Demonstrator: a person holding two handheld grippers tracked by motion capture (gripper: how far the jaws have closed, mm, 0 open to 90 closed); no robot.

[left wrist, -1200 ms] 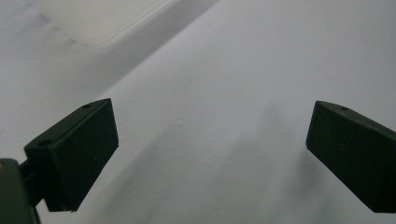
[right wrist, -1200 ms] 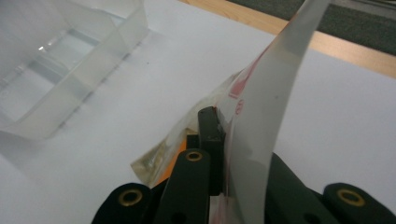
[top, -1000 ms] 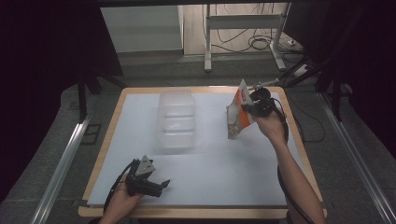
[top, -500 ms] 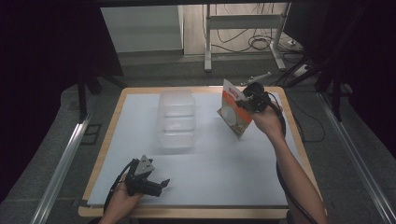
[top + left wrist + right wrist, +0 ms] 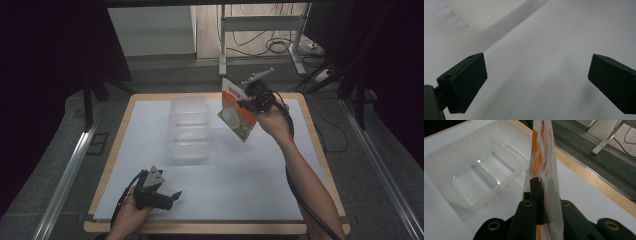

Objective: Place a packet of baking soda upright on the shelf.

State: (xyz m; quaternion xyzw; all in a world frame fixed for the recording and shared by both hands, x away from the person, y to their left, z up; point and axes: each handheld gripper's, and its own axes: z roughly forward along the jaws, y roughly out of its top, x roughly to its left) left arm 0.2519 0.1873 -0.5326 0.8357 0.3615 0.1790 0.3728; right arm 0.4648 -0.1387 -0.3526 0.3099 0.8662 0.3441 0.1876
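Jaws of the right gripper [image 5: 250,97] are seen in the high view clamped on a pouch [image 5: 239,112], which is held tilted in the air above the far right part of the counter [image 5: 310,150], just right of a clear tray [image 5: 189,129]. The tray is set on the white sheet [image 5: 240,185] that covers the counter, toward the far middle, and nothing is seen between it and the pouch. The left gripper [image 5: 167,197] is held low over the near left corner of the sheet, well apart from the tray, with its jaws spread and nothing between them. Metal table legs [image 5: 260,35] and cables [image 5: 280,47] are seen on the floor beyond the counter.

From the left gripper view, the two black jaws are seen wide apart over the bare sheet [image 5: 544,50].

From the right gripper view, the pouch [image 5: 546,157] is seen edge-on, pinched upright between the closed jaws of the right gripper [image 5: 541,200]. The tray [image 5: 476,170] lies just to its left, empty and unobstructed, while the wooden counter edge [image 5: 594,182] and grey floor [image 5: 599,162] are seen to the right.
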